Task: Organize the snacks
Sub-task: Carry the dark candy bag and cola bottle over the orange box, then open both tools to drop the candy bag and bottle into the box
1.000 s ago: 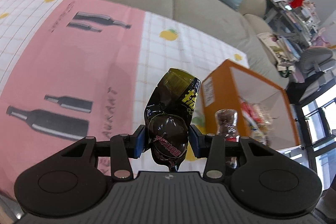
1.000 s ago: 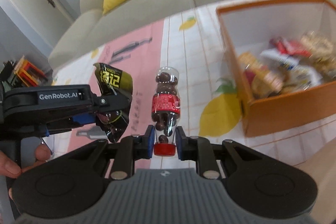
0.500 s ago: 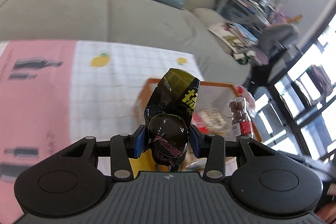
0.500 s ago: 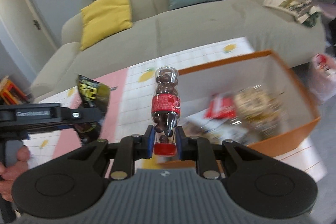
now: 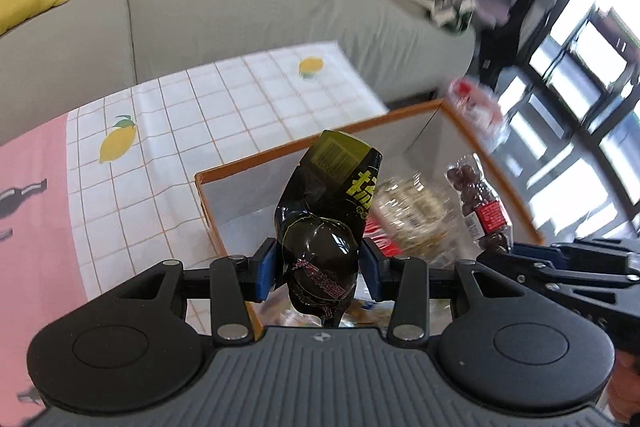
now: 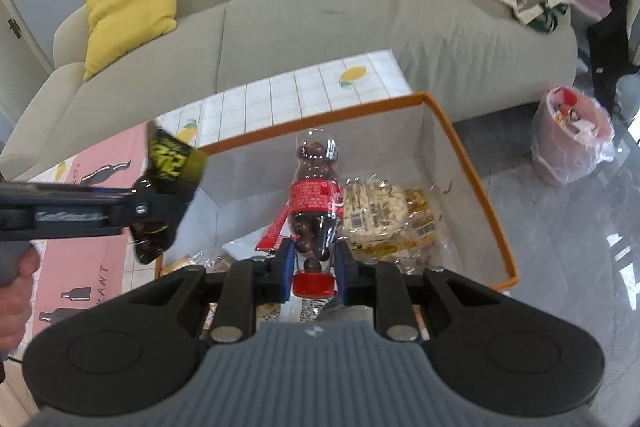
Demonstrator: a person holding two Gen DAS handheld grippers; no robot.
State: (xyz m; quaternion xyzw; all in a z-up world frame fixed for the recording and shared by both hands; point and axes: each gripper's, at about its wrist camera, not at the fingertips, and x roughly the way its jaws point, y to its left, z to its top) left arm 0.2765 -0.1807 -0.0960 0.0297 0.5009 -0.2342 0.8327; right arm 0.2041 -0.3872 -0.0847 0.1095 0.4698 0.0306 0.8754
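Note:
My left gripper (image 5: 320, 269) is shut on a black snack packet (image 5: 328, 219) with yellow lettering, held over the near left part of the orange box (image 5: 288, 151). My right gripper (image 6: 314, 261) is shut on a small clear bottle of chocolate balls (image 6: 316, 203) with a red label and red cap, held above the inside of the orange box (image 6: 472, 163). The bottle also shows in the left wrist view (image 5: 480, 207), and the packet in the right wrist view (image 6: 168, 187). Several wrapped snacks (image 6: 380, 219) lie in the box.
The box stands at the right end of a table with a checked lemon cloth (image 5: 160, 131) and a pink mat (image 6: 100, 179). A grey sofa (image 6: 320, 19) with yellow and blue cushions runs behind. A pink bin (image 6: 572, 139) stands on the floor to the right.
Both grippers have moved right from above the cloth to over the orange box, carrying the packet and the bottle. Both grips are unchanged.

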